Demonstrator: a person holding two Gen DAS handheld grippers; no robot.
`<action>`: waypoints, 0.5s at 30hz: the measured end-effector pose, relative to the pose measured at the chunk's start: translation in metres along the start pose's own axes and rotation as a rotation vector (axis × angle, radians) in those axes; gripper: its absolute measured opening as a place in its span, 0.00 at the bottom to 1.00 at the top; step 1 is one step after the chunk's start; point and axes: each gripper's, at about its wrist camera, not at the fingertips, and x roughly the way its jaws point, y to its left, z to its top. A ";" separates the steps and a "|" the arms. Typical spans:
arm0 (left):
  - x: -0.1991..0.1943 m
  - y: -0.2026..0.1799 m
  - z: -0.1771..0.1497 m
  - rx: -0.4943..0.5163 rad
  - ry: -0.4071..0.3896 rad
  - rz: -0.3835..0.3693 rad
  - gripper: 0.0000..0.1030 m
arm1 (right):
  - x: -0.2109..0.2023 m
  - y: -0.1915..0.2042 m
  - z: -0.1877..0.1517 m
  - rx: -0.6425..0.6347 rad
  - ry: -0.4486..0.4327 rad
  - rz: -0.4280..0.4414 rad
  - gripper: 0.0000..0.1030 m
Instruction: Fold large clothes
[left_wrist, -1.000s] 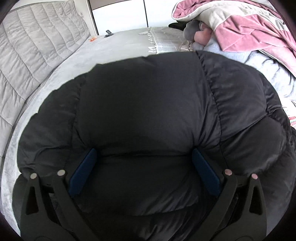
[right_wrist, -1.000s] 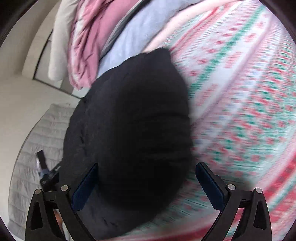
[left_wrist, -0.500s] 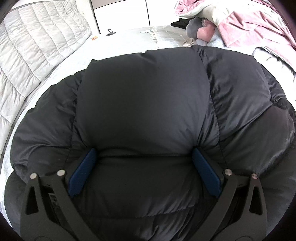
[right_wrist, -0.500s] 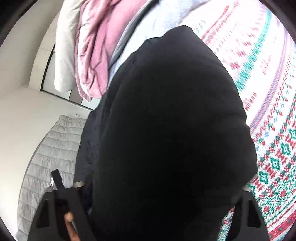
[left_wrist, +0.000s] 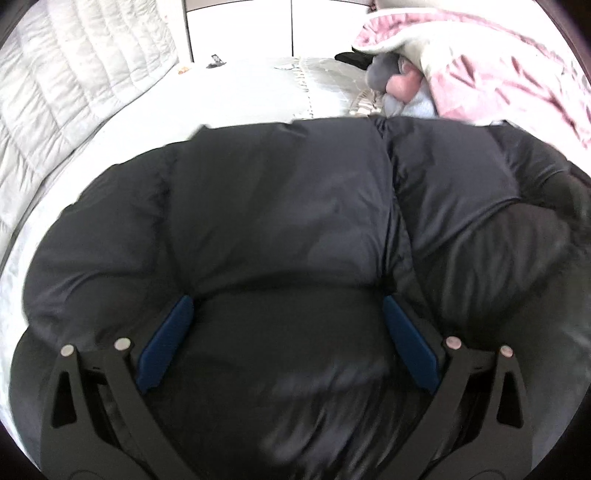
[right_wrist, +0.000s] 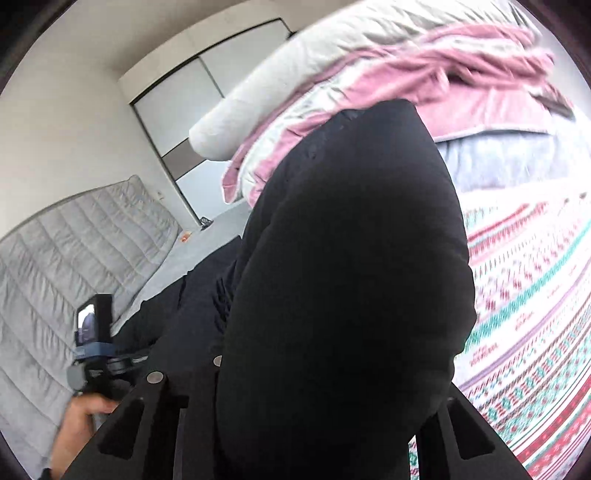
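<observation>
- Bedroom: a pale grey bed (left_wrist: 251, 92) with a quilted headboard (left_wrist: 66, 85) at ten o'clock and white wardrobe doors (left_wrist: 236, 26) at twelve o'clock.
- A pink and cream blanket (left_wrist: 491, 62) is heaped at one o'clock; what lies under it is hard to make out.
- A patterned cover (right_wrist: 535, 332) fills three o'clock in the right wrist view, blurred.
- The black puffer jacket (left_wrist: 280, 206) lies across the bed, its lower edge cut off.
- Left claw (left_wrist: 288, 310): jaws wide, with a padded fold of jacket bulging between the blue pads (left_wrist: 166, 343).
- Right claw (right_wrist: 314, 435): jaws closing on a bunched jacket fold; that fold hides its pads entirely.
- The left hand (right_wrist: 77, 435) is partly cut off at eight o'clock.
</observation>
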 end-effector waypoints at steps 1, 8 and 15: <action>-0.012 0.005 -0.005 0.001 -0.011 0.006 0.99 | -0.002 0.001 0.000 -0.018 -0.006 -0.003 0.29; -0.055 -0.006 -0.047 0.085 -0.045 -0.039 0.99 | -0.014 0.029 0.003 -0.116 -0.060 0.008 0.28; -0.045 -0.039 -0.067 0.128 -0.062 0.037 0.96 | -0.030 0.058 0.015 -0.186 -0.040 0.037 0.22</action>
